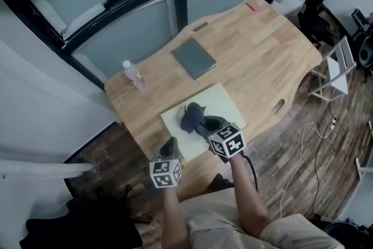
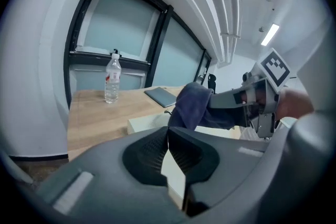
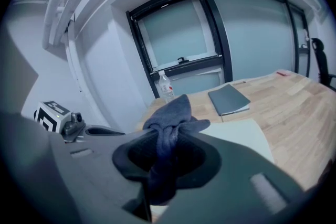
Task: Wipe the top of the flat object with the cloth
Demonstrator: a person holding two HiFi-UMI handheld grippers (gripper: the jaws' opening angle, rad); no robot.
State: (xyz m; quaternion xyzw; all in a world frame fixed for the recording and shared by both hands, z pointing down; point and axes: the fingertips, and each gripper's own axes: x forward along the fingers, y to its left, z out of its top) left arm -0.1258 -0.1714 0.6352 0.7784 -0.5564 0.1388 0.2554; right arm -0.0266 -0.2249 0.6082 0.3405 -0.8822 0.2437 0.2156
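Note:
A dark blue cloth (image 1: 189, 116) is bunched up over the near part of a pale cream flat board (image 1: 218, 103) on the wooden table. My right gripper (image 1: 205, 124) is shut on the cloth (image 3: 170, 120), which hangs between its jaws and sticks up past the tips. The left gripper (image 1: 169, 147) sits at the board's near left corner, just left of the cloth. Its jaws are shut and touch at the tips with nothing between them (image 2: 167, 140). In the left gripper view the cloth (image 2: 190, 105) hangs from the right gripper (image 2: 239, 105) above the board (image 2: 149, 123).
A flat grey notebook (image 1: 193, 58) lies farther back on the table (image 1: 262, 49), with a clear water bottle (image 1: 133, 74) near the far left corner. Windows and a wall stand behind. The table's front edge lies close under both grippers; chairs and cables are on the floor at right.

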